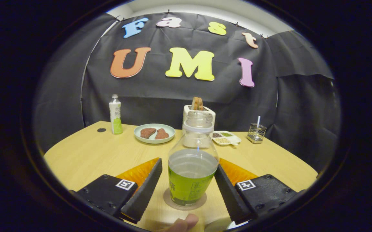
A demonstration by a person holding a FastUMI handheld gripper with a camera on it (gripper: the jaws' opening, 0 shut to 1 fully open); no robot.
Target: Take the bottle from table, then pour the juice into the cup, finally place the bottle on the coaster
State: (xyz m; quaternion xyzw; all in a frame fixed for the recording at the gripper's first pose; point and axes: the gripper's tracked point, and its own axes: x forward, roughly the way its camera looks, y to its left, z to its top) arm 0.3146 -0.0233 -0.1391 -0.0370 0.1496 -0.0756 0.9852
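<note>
Clear plastic bottle (pixel 193 161), green-labelled and uncapped, is standing upright on the round coaster (pixel 185 200) on the wooden table (pixel 86 154). Gripper (pixel 189 187) fingers are sitting apart, flanking the bottle; contact with its sides cannot be confirmed. A fingertip (pixel 186 223) is showing just below the coaster. Beyond are standing a plate (pixel 154 133), a toaster (pixel 198 113) and a second bottle (pixel 115 115).

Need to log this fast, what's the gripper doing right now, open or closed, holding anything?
Gripper: open, fingers either side of the bottle with gaps, not pressing it. Bottle stands on the coaster.
</note>
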